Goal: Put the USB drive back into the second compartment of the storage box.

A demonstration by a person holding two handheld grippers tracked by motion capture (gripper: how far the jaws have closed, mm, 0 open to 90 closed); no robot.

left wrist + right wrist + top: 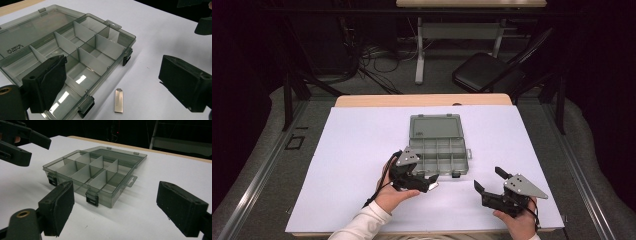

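Near open organizer box (75, 50), small metal clip (118, 100): thin, stiff, slippery, flat on table; pinch long edges. Left gripper (110, 82) jaws wide, empty; right gripper (120, 207) likewise.

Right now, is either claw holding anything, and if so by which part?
Nothing is held. The left claw stands open above a small metal strip lying on the table beside the compartment box; the right claw is open too.

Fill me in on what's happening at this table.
A person works at a white table with a gripper in each hand. An open grey compartment box lies in the middle, lid flat behind it, its compartments apparently empty. The left gripper, jaws open, hangs over a small metal strip lying just in front of the box. The right gripper waits open, off to the side.
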